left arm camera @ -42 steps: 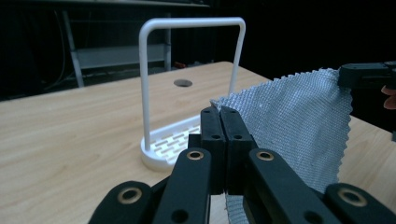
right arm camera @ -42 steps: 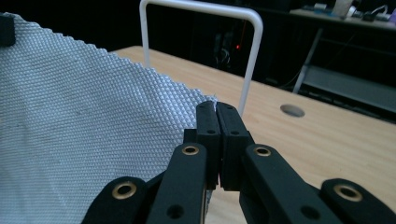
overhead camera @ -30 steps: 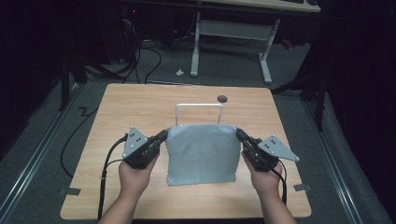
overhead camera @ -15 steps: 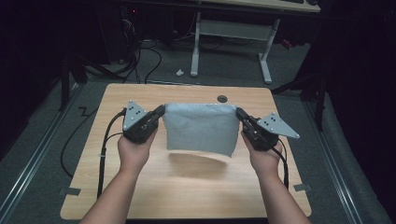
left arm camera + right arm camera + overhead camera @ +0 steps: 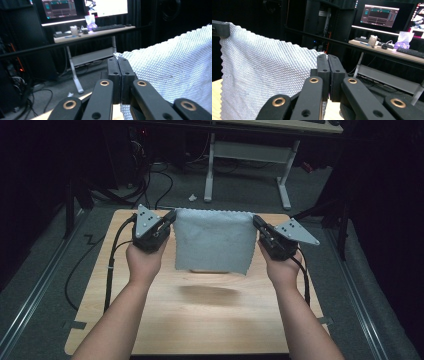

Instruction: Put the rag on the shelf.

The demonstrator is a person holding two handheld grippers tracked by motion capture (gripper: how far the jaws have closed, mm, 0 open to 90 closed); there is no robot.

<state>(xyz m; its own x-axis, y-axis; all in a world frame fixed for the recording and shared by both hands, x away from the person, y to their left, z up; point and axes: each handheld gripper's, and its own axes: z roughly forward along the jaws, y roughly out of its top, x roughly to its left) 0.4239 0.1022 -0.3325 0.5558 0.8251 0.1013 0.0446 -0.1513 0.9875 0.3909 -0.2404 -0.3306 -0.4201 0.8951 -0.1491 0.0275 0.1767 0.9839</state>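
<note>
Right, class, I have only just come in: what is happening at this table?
A person holds a grey cloth up above the wooden table, one top corner pinched in each gripper. The left gripper and the right gripper are both shut on it. The cloth hangs spread between them, its lower edge off the tabletop.

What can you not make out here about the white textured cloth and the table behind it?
- High view: the wooden table strip behind the hanging white textured cloth is hidden by it.
- Left gripper view: cloth's lower edge is cut off by the frame.
- Right gripper view: monitor text is too small to read.
</note>
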